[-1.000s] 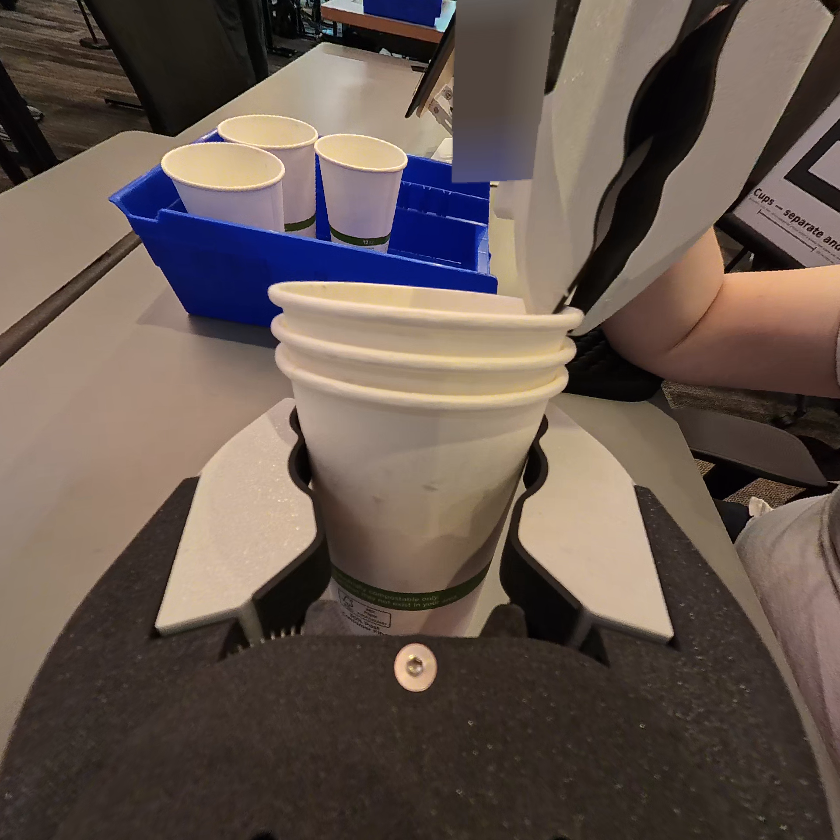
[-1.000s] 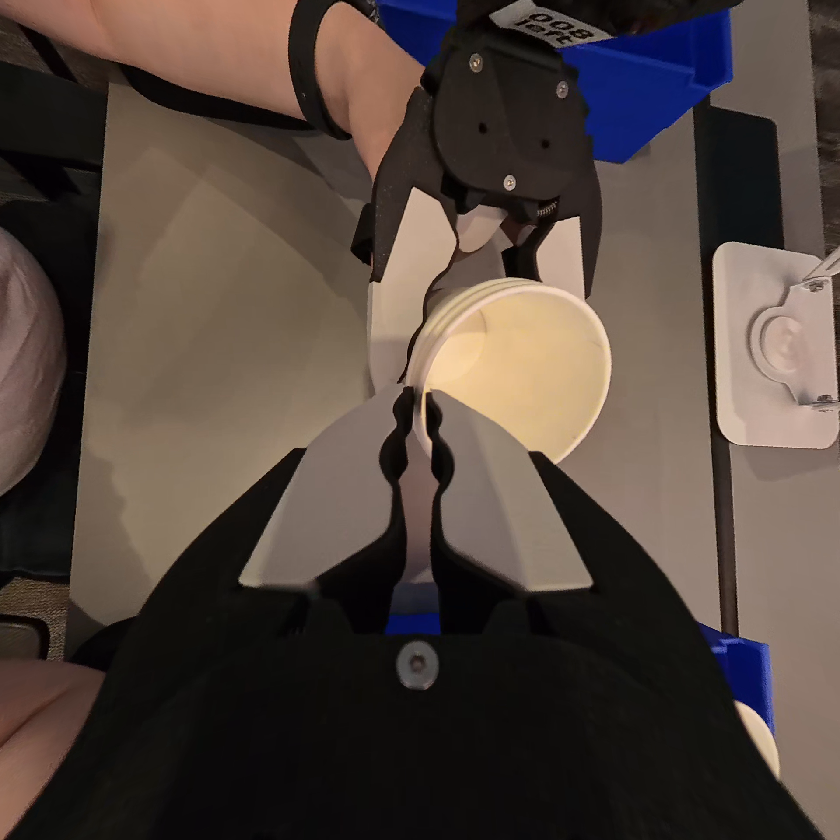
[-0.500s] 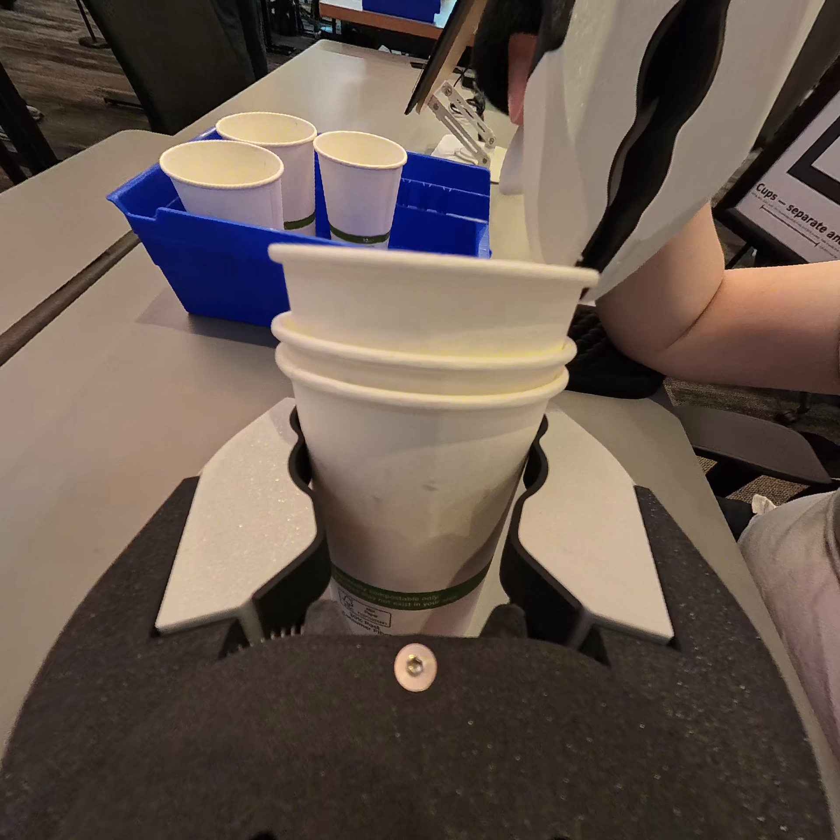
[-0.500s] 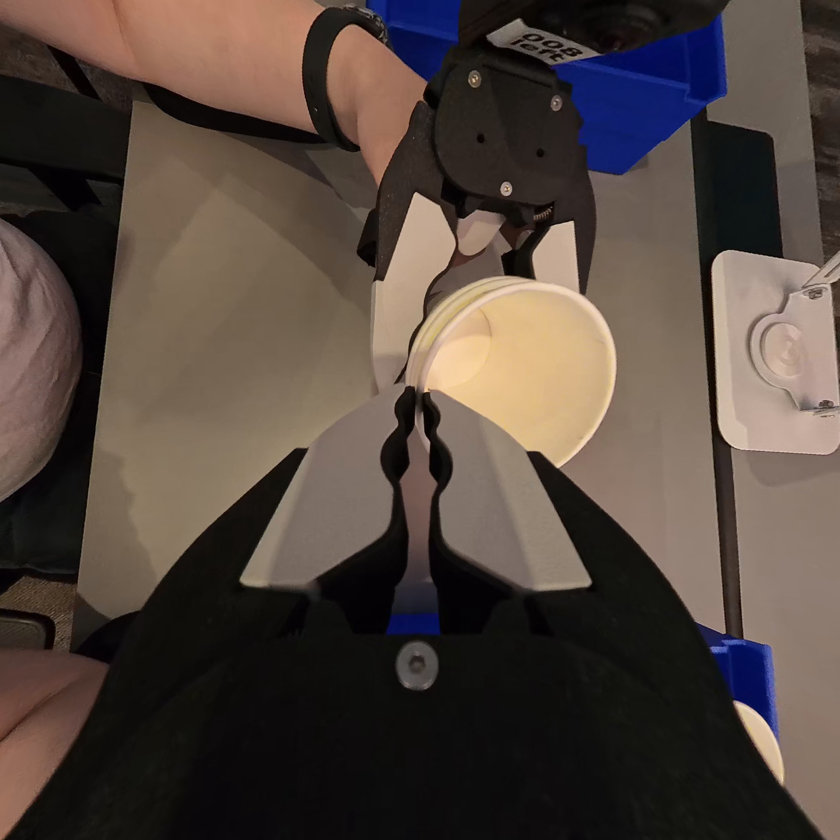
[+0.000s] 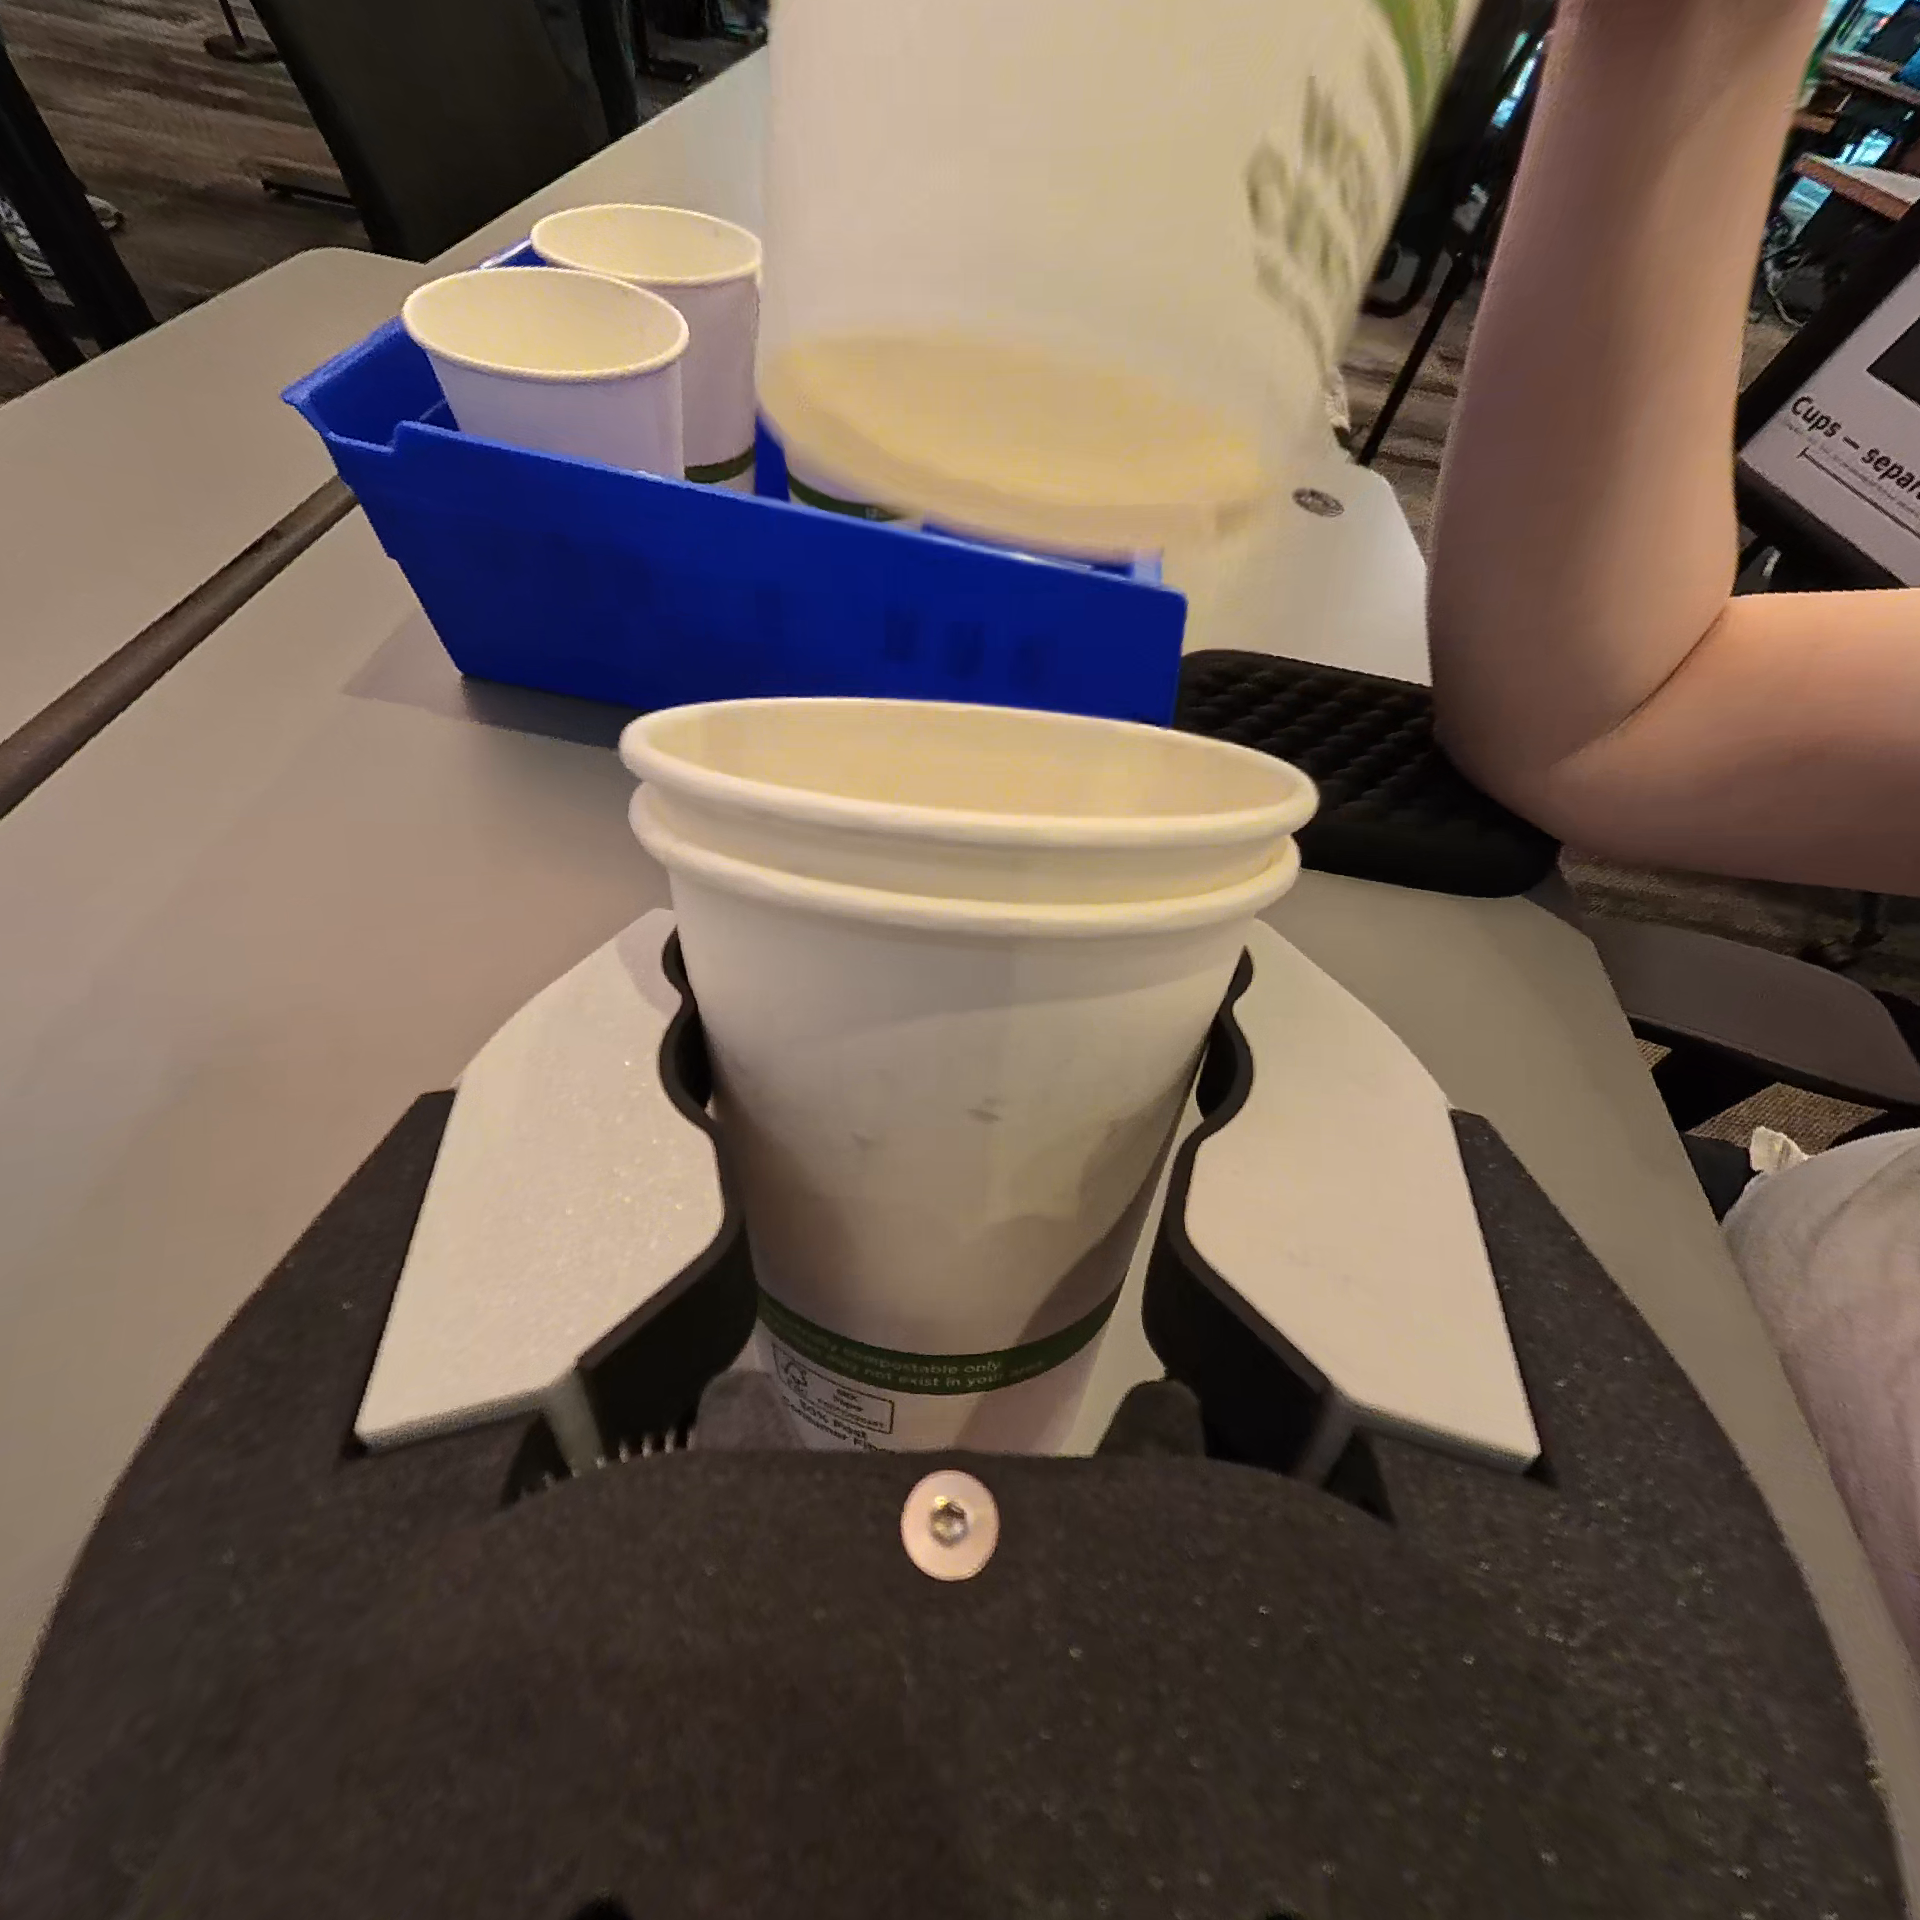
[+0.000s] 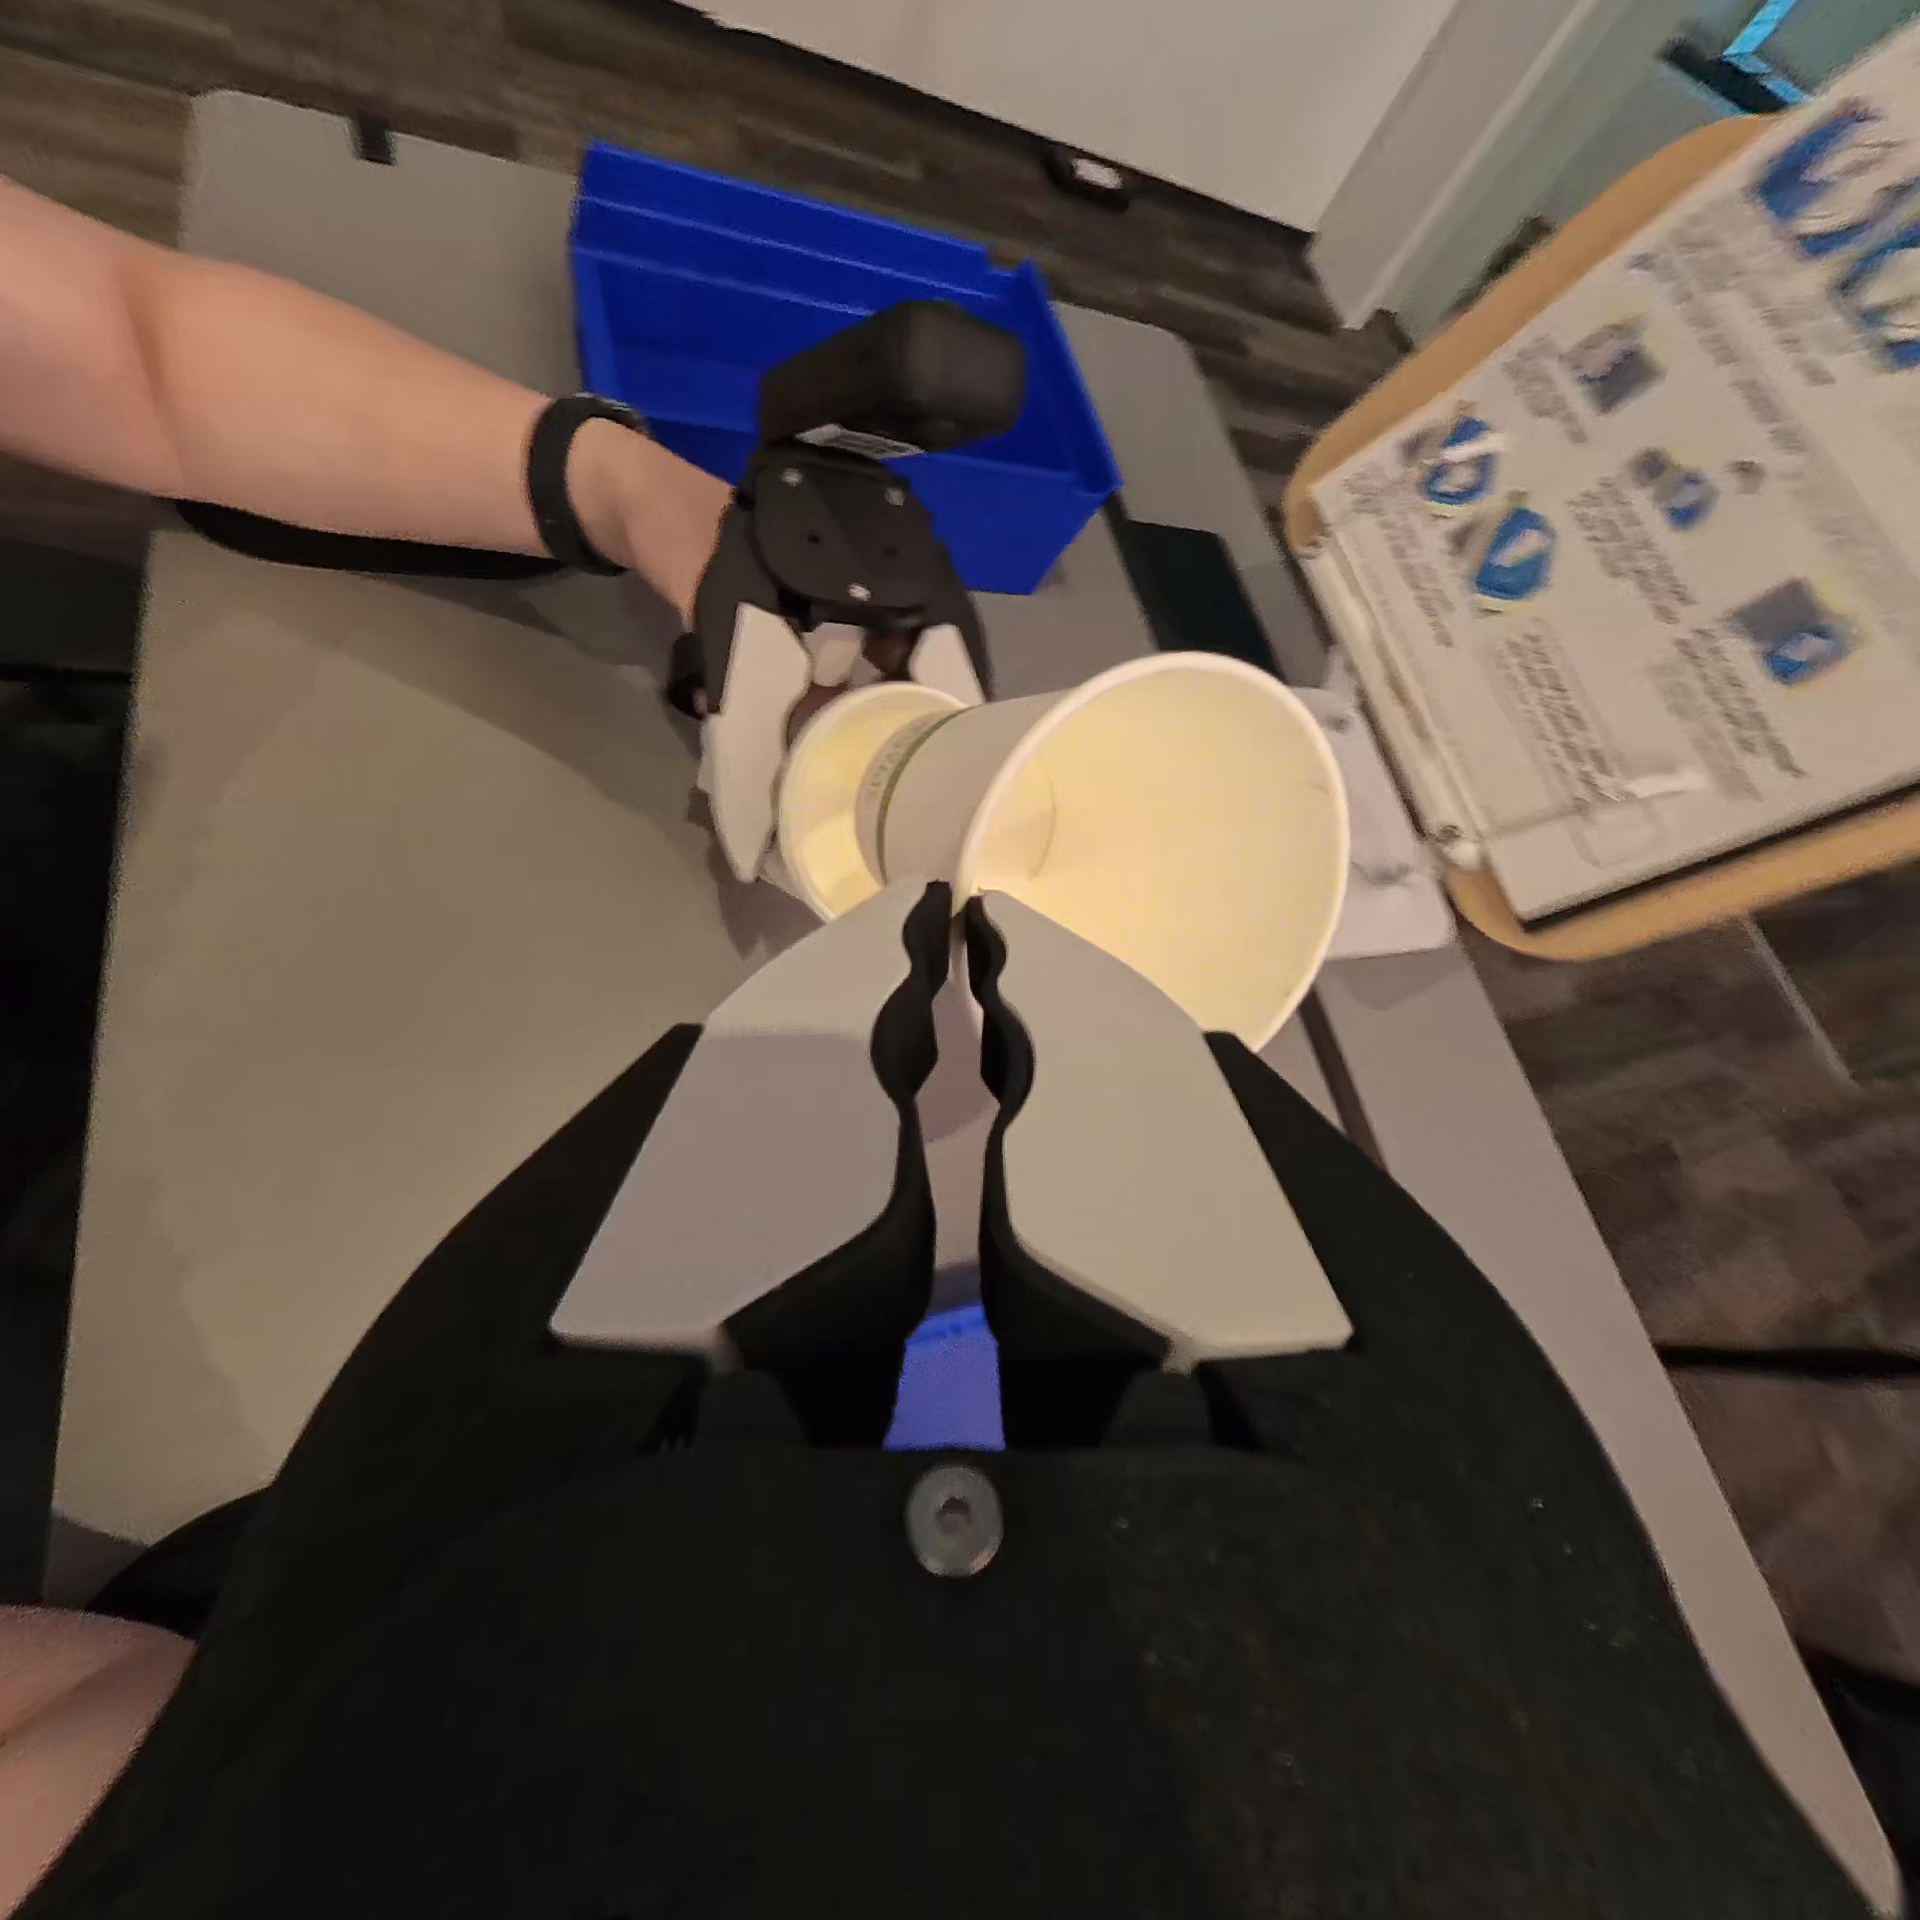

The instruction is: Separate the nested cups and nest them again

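I'm working in what looks like an office or meeting room: grey folding tables (image 5: 260,831) pushed together, dark wood-pattern flooring (image 6: 935,208), a propped printed instruction sign (image 5: 1839,416), and more desks (image 5: 1860,125) beyond.

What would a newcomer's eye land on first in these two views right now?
A big blurred cup fills the top of the left wrist view, lifted clear above the stack; the right gripper pinches its rim. The left gripper clamps that two-cup stack near the table edge. Behind sits a blue bin holding more cups.
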Demonstrator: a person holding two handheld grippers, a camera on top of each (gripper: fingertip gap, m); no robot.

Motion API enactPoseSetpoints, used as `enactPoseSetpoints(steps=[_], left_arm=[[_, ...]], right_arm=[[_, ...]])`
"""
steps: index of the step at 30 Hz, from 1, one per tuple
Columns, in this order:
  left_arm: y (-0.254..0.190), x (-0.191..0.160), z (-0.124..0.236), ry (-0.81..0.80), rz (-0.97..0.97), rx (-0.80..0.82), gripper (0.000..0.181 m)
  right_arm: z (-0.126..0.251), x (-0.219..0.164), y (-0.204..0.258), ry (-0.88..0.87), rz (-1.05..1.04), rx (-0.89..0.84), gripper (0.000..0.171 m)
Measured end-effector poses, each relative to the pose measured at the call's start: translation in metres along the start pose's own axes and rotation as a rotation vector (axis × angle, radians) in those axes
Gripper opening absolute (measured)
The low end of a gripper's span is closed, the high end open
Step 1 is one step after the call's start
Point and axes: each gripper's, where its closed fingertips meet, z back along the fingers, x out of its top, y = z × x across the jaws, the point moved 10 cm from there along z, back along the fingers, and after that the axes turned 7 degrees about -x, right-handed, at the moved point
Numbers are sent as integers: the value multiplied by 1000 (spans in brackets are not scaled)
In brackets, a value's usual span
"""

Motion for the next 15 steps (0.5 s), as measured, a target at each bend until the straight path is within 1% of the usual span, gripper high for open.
enactPoseSetpoints(steps=[4, 7, 10, 12, 15], left_arm=[[1, -1, 0, -3, 6, 1, 94], [0, -1, -1, 4, 4, -1, 94], [-1, -2, -3, 12, 2, -6, 94], [-1, -3, -4, 16, 0, -8, 94], [-1, -2, -4, 15, -1, -9, 94]], right_arm=[[32, -20, -15, 111, -66, -222, 3], [42, -37, -27, 253, -119, -390, 3], [35, -48, -34, 351, -148, -405, 3], [26, -57, -38, 460, -161, -421, 3], [9, -67, -37, 572, -170, -350, 3]])
